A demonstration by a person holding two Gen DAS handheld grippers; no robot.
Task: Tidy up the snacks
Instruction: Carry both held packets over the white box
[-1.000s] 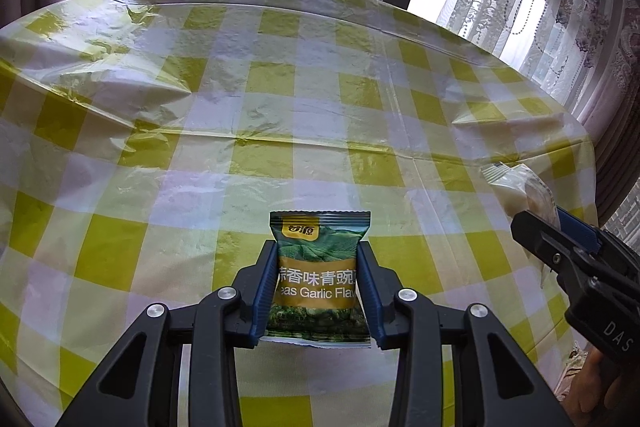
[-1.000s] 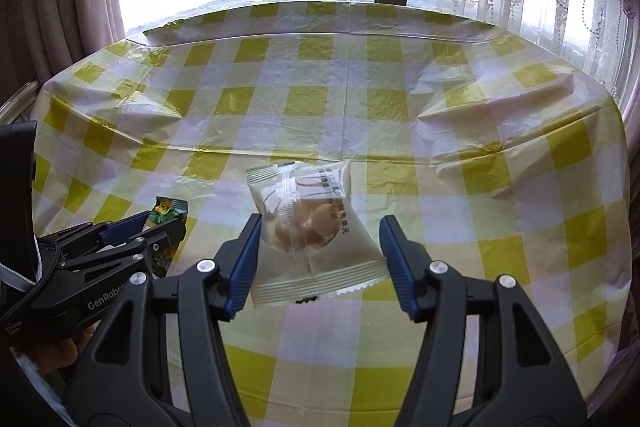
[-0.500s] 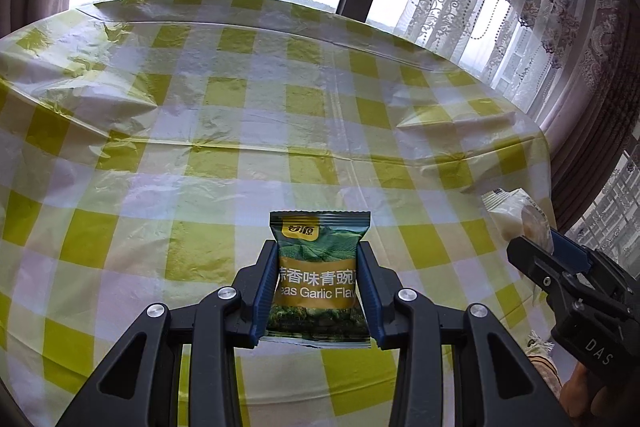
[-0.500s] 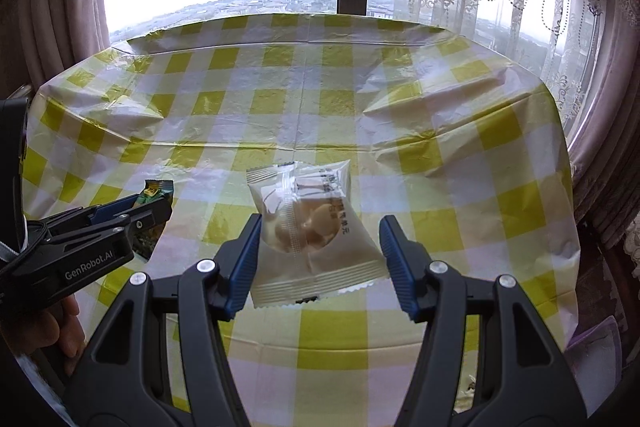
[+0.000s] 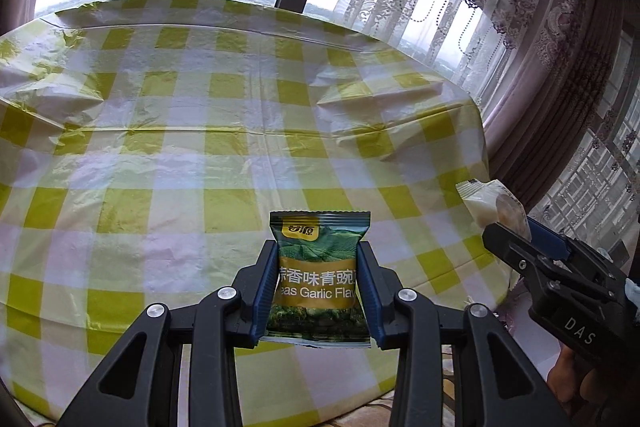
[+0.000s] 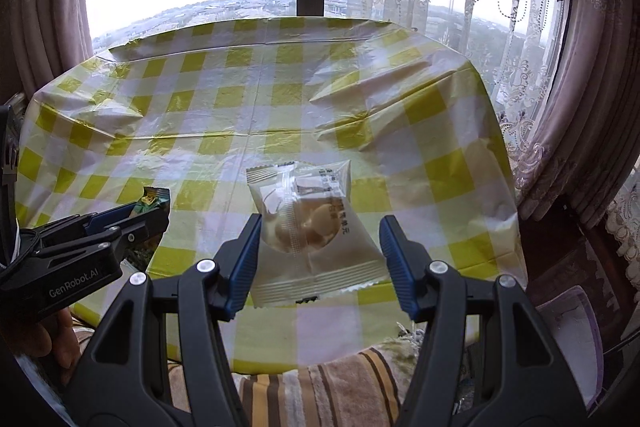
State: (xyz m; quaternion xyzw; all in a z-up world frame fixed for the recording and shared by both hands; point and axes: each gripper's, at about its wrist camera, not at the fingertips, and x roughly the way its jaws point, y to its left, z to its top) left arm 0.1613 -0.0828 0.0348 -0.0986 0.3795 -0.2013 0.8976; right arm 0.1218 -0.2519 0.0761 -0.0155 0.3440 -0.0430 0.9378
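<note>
A green garlic-pea packet (image 5: 318,267) stands upright between the blue pads of my left gripper (image 5: 318,255), which is shut on its sides. My right gripper (image 6: 320,227) is shut on a clear-and-white packet (image 6: 308,223) holding round pale snacks. Both packets hang in the air over the near edge of the table (image 6: 280,99), which has a yellow-and-white check cloth. In the left wrist view the right gripper (image 5: 516,239) shows at the right with the pale packet (image 5: 488,203). In the right wrist view the left gripper (image 6: 156,211) shows at the left, the green packet (image 6: 154,195) peeking out.
The check cloth (image 5: 200,131) is creased and bare. A window and lace curtains (image 6: 520,27) stand behind and to the right of the table. Striped fabric (image 6: 340,379) lies below the near edge. A pale lilac container (image 6: 572,327) sits low at the right.
Both grippers have drawn back and risen with their packets. The table looks smaller and farther, and its near and right edges have come into view. Both grips are unchanged.
</note>
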